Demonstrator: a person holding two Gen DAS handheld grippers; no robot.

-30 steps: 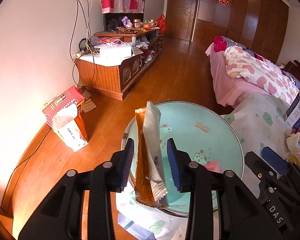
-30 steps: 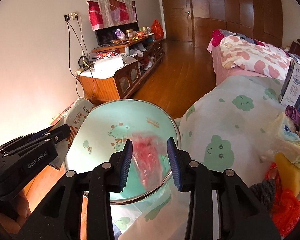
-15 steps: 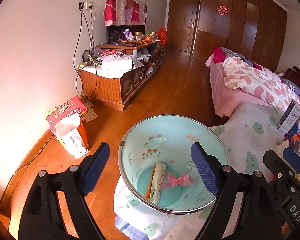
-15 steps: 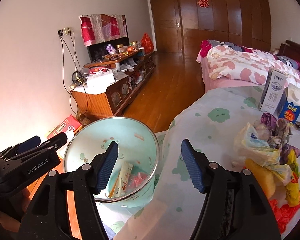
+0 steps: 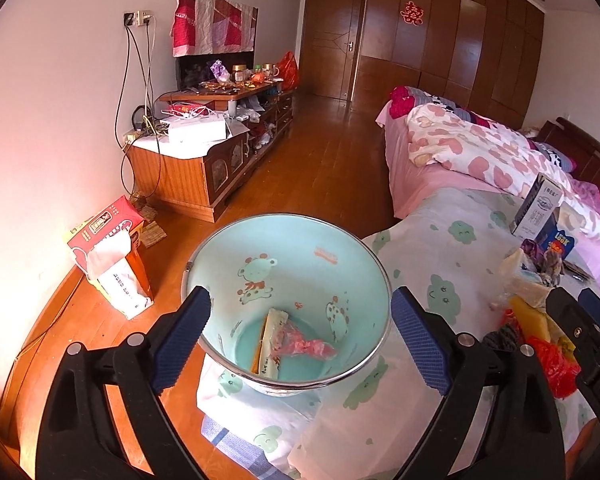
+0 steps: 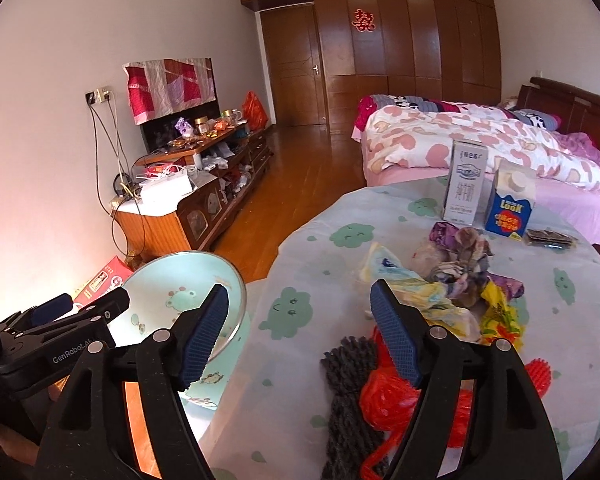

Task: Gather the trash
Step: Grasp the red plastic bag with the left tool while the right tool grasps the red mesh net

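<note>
We hold the left gripper [image 5: 300, 336] above the pale green bin [image 5: 288, 240], its jaws spread wide after just opening, and nothing sits between them. Down at the bottom of the bin lie a long white and orange wrapper [image 5: 269, 342] and a crumpled pink plastic wrapper [image 5: 300, 345], the pink one resting partly across the long one. The bin stands on the wooden floor [image 5: 324, 168], just beside the tabletop [image 6: 380, 208], which is draped in a cloth printed with green clouds.

Our right gripper [image 6: 302, 334] hangs over the tabletop's near edge, its jaws also parted and just opened wider, empty as well. Ahead of it the rest of the trash waits in a heap: a yellow and white plastic bag [image 6: 416, 292], a purple crumpled wrapper [image 6: 460, 248], a red plastic bag [image 6: 388, 400] and a grey knitted piece [image 6: 348, 384]. Behind the heap stand a white carton [image 6: 464, 184] and a blue carton [image 6: 510, 208], upright, side by side.
</note>
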